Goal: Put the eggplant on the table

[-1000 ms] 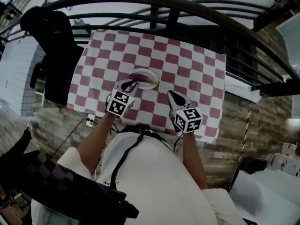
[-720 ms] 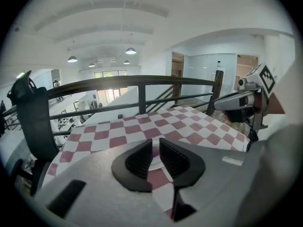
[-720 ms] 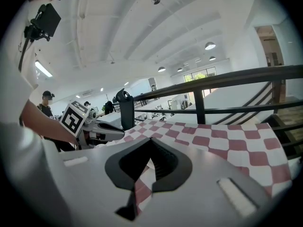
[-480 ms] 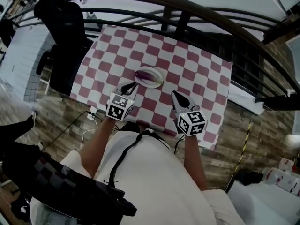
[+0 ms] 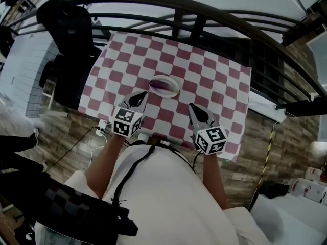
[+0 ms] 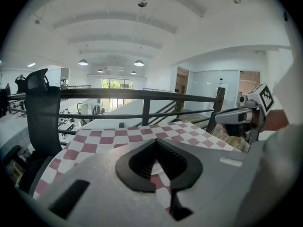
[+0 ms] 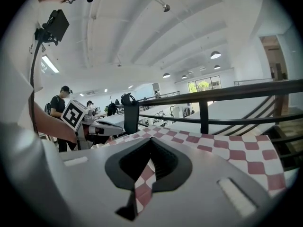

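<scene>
A purple eggplant (image 5: 163,88) lies on a white oval plate (image 5: 173,81) near the middle of the red-and-white checkered table (image 5: 214,80). My left gripper (image 5: 141,96) hovers just short of the plate's near-left side, apart from it, jaws shut on nothing. My right gripper (image 5: 191,106) hangs to the plate's right, nearer the front edge, also shut and empty. In the left gripper view the left gripper (image 6: 155,142) shows its tips meeting over the cloth. The right gripper (image 7: 150,141) looks the same in its own view. Neither gripper view shows the eggplant.
A black office chair (image 5: 69,27) stands at the table's left end. A dark metal railing (image 5: 204,11) runs behind the far edge. A power strip with a cable (image 5: 102,128) lies on the floor below the front left corner.
Both grippers have risen and drawn back from the plate toward the person. The left jaws, partly open at the plate's edge before, have shut on nothing. The eggplant stays on the plate.
</scene>
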Demonstrator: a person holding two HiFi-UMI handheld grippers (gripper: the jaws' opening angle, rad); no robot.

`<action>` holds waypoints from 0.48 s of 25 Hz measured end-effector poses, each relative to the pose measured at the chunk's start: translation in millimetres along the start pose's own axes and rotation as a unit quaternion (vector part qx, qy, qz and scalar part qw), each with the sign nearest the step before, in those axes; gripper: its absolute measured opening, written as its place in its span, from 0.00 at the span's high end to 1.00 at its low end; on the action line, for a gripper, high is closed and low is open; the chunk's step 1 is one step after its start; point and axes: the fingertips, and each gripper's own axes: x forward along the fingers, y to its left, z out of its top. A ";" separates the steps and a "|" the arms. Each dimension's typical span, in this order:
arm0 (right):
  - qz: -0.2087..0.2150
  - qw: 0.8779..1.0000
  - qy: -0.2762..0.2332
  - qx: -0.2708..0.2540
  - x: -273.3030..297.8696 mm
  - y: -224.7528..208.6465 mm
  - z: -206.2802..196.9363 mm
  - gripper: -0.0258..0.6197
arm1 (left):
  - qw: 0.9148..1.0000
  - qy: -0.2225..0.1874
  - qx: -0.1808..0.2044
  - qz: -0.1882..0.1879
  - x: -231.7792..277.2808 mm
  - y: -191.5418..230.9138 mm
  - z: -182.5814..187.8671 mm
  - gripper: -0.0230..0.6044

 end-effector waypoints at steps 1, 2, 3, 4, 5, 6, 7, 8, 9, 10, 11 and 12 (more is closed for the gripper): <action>-0.005 1.000 -0.003 0.000 -0.3 3.2 1.4 0.95 | 1.000 -0.003 -0.001 -0.004 -4.4 2.2 0.4 0.95; -0.010 1.000 -0.006 0.001 -0.8 6.2 2.7 0.95 | 1.000 -0.006 -0.002 -0.008 -8.8 4.1 0.7 0.95; -0.015 1.000 -0.010 0.003 -1.5 8.9 3.7 0.95 | 1.000 -0.010 -0.005 -0.012 -12.9 5.8 0.8 0.95; -0.020 1.000 -0.013 0.007 -1.8 11.2 4.5 0.95 | 1.000 -0.013 -0.007 -0.017 -16.7 7.4 0.8 0.95; -0.025 1.000 -0.015 0.010 -1.5 13.3 4.8 0.95 | 1.000 -0.015 -0.008 -0.021 -19.9 9.4 0.8 0.95; -0.029 0.999 -0.014 0.013 -0.7 15.0 4.5 0.95 | 1.000 -0.016 -0.007 -0.025 -22.2 11.7 0.5 0.95; -0.034 0.999 -0.013 0.014 0.3 16.3 3.5 0.95 | 0.999 -0.016 -0.005 -0.028 -23.6 14.0 0.0 0.95; -0.039 0.999 -0.010 0.014 1.4 17.1 2.1 0.95 | 0.999 -0.015 -0.004 -0.032 -24.3 16.4 -0.8 0.95; -0.043 0.999 -0.008 0.014 2.4 17.8 0.9 0.95 | 0.999 -0.014 -0.003 -0.036 -24.7 18.8 -1.7 0.95; -0.047 0.999 -0.006 0.014 3.6 18.5 0.2 0.95 | 0.999 -0.013 -0.003 -0.040 -25.0 21.3 -2.4 0.95; -0.051 0.999 -0.004 0.013 4.9 19.6 0.0 0.95 | 0.999 -0.013 -0.003 -0.044 -25.6 24.0 -3.0 0.95; -0.054 0.998 -0.003 0.012 6.5 21.0 0.4 0.95 | 0.999 -0.012 -0.003 -0.047 -26.3 27.1 -3.3 0.95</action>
